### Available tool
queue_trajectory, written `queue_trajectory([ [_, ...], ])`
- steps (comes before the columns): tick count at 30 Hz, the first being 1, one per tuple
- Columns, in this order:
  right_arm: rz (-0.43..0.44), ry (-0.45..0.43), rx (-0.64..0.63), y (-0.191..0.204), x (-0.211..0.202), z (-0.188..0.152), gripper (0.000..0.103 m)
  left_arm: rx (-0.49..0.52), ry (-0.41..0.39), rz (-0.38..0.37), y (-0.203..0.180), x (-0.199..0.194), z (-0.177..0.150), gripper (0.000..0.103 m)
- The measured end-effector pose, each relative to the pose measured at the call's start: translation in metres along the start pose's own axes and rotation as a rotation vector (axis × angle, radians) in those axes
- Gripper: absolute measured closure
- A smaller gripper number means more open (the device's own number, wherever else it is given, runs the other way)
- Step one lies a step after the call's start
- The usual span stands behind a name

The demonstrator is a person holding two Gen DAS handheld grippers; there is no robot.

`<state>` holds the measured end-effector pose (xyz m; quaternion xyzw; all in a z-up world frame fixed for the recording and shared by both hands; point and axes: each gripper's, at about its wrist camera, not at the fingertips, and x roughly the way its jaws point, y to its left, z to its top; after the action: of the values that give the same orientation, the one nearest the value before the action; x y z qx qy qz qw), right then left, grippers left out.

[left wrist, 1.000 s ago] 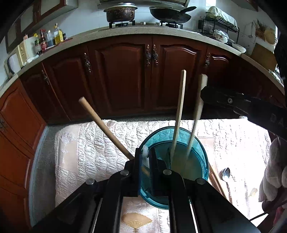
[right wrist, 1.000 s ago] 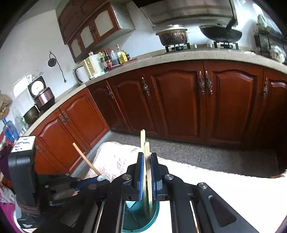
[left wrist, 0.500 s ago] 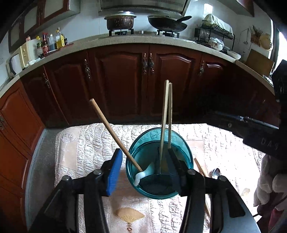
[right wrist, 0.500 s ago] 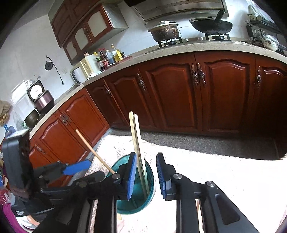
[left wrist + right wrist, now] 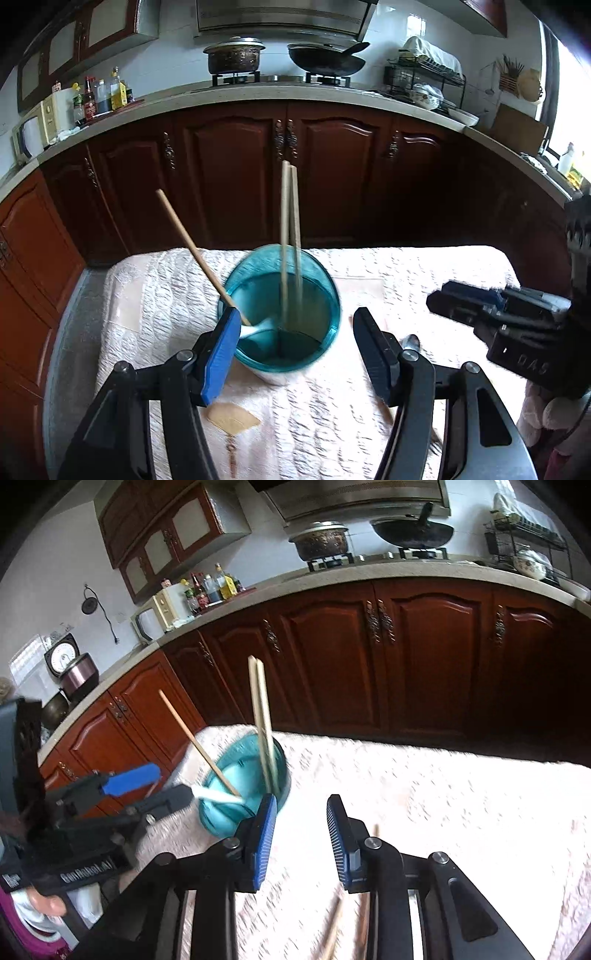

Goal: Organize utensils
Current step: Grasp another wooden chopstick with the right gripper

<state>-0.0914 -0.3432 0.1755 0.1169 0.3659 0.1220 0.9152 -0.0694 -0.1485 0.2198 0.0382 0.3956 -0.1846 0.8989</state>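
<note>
The chopsticks (image 5: 334, 932) on the cloth are blurred and cut by the lower edge. A metal spoon (image 5: 410, 341) is mostly hidden behind the left gripper (image 5: 295, 349).

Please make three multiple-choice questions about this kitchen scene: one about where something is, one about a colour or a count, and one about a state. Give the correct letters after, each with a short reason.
1. Where is the pair of wooden chopsticks?
A. standing in the cup
B. lying on the stove
C. held in the right gripper

2. What colour is the cup?
A. red
B. teal blue
C. yellow

3. How is the left gripper?
A. shut on the cup
B. shut on a spoon
C. open, holding nothing

Answers:
1 A, the sticks rise upright out of the cup.
2 B, its transparent wall is teal blue.
3 C, its jaws have just been opening and stand apart in front of the cup, pressing on nothing.
</note>
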Motion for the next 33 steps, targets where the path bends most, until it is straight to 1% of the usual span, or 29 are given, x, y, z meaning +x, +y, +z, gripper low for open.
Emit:
queue_trajectory([
  [3, -0.003, 0.029, 0.028, -0.012, -0.004, -0.019, 0.071, -0.017, 0.004, -0.03, -0.006, -0.002, -0.009, 0.039],
  [6, 0.011, 0.09, 0.05, -0.023, 0.002, -0.044, 0.071, -0.032, 0.024, -0.048, -0.009, 0.0, -0.021, 0.038],
  [9, 0.048, 0.167, 0.069, -0.029, 0.02, -0.072, 0.071, -0.047, 0.063, -0.056, -0.01, 0.008, -0.035, 0.038],
  [12, 0.053, 0.241, 0.073, -0.028, 0.045, -0.095, 0.072, -0.059, 0.091, -0.058, -0.009, 0.013, -0.048, 0.038],
  [14, 0.033, 0.28, 0.072, -0.029, 0.061, -0.109, 0.075, -0.065, 0.106, -0.052, -0.007, 0.015, -0.054, 0.038],
  [17, 0.005, 0.313, 0.08, -0.031, 0.081, -0.12, 0.08, -0.08, 0.124, -0.045, -0.001, 0.018, -0.061, 0.038],
  [19, -0.007, 0.331, 0.104, -0.038, 0.091, -0.125, 0.09, -0.089, 0.132, -0.041, 0.004, 0.018, -0.065, 0.038],
  [20, -0.004, 0.334, 0.121, -0.04, 0.093, -0.127, 0.09, -0.092, 0.133, -0.039, 0.005, 0.018, -0.066, 0.038],
  [21, 0.012, 0.329, 0.141, -0.043, 0.091, -0.129, 0.091, -0.094, 0.133, -0.037, 0.008, 0.018, -0.068, 0.038],
  [22, 0.034, 0.328, 0.153, -0.045, 0.088, -0.13, 0.093, -0.096, 0.133, -0.035, 0.009, 0.018, -0.069, 0.038],
  [23, 0.059, 0.332, 0.159, -0.044, 0.085, -0.131, 0.093, -0.097, 0.134, -0.032, 0.011, 0.018, -0.071, 0.038],
  [25, 0.081, 0.337, 0.159, -0.04, 0.079, -0.135, 0.095, -0.097, 0.142, -0.03, 0.012, 0.021, -0.074, 0.038],
  [26, 0.112, 0.343, 0.169, -0.037, 0.075, -0.14, 0.095, -0.099, 0.148, -0.028, 0.013, 0.023, -0.077, 0.038],
  [30, 0.212, 0.398, 0.185, -0.011, 0.071, -0.163, 0.096, -0.114, 0.184, -0.029, 0.014, 0.034, -0.089, 0.038],
  [31, 0.241, 0.418, 0.176, -0.004, 0.072, -0.169, 0.095, -0.114, 0.194, -0.027, 0.014, 0.037, -0.093, 0.038],
  [33, 0.261, 0.458, 0.137, 0.008, 0.07, -0.179, 0.092, -0.113, 0.211, -0.026, 0.015, 0.043, -0.098, 0.038],
])
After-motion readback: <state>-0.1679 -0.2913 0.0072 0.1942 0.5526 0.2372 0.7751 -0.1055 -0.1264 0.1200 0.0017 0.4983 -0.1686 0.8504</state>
